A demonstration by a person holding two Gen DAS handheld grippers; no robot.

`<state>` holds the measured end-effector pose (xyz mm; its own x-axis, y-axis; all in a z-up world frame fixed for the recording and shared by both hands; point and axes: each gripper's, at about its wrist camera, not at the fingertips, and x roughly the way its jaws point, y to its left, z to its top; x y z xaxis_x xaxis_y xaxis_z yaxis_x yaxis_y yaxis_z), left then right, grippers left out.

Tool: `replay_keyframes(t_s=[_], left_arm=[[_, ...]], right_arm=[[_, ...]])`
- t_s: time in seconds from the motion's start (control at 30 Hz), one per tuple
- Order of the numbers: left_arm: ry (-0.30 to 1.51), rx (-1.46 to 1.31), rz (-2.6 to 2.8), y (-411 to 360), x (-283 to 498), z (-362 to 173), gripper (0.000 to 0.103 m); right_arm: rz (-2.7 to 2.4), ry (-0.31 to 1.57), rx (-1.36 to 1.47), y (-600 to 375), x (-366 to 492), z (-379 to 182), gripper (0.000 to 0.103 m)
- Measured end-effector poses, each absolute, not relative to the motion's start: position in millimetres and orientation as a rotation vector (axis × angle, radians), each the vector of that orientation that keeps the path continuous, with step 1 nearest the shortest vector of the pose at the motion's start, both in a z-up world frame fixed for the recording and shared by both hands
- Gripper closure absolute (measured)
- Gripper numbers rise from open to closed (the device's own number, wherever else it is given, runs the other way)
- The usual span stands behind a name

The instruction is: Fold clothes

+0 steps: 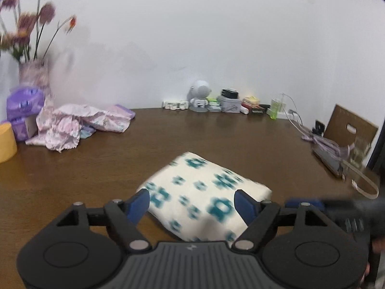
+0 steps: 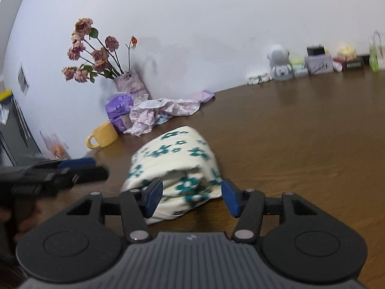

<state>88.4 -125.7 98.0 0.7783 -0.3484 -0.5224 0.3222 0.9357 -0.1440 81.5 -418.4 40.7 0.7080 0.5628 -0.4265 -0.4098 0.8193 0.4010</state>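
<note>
**Both grippers off the folded bundle**

Left wrist: your left gripper point(image 1: 191, 204) tilts down, jaws wide, nothing gripped; the folded cloth point(image 1: 204, 197) lies on the table point(image 1: 264, 144) between them.

Right wrist: your right gripper point(image 2: 191, 198) tilts down, half open, straddling the cloth's near end, not clamped.

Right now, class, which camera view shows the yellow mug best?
The right wrist view: the yellow mug shows whole, handle included, beside the purple pack. The left wrist view catches only a cropped yellow slice at its left edge.
</note>
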Motion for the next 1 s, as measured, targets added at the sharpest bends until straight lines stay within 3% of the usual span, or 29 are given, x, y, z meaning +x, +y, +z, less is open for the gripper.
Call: replay_keyframes(t_s=[0.33, 0.47, 0.53, 0.6, 0.73, 0.9, 0.97, 1.0], left_arm=[[0.746, -0.079, -0.570, -69.4, 197.9, 60.4, 0.029], [0.804, -0.146, -0.809, -60.1, 225.0, 46.3, 0.037], [0.825, -0.159, -0.874, -56.9, 235.4, 40.3, 0.044], [0.861, -0.197, -0.945, -52.7, 243.1, 35.4, 0.064], [0.868, -0.210, -1.024, -46.6, 242.2, 33.5, 0.077], [0.907, -0.242, -1.065, -45.3, 235.7, 27.8, 0.091], [0.918, -0.266, -1.075, -44.6, 227.7, 27.1, 0.093], [0.922, -0.279, -1.081, -44.3, 221.8, 27.1, 0.094]], right_arm=[[0.465, 0.596, 0.428, -376.3, 78.5, 31.8, 0.048], [0.391, 0.592, 0.440, -360.3, 79.0, 36.5, 0.049], [0.355, 0.602, 0.440, -349.1, 77.1, 37.7, 0.050], [0.332, 0.615, 0.434, -339.3, 73.9, 39.1, 0.051], [0.326, 0.637, 0.373, -316.0, 64.3, 46.5, 0.052], [0.308, 0.660, 0.274, -295.9, 61.8, 49.5, 0.066], [0.277, 0.672, 0.276, -301.1, 61.1, 47.1, 0.083], [0.263, 0.675, 0.282, -305.2, 60.4, 46.2, 0.086]])
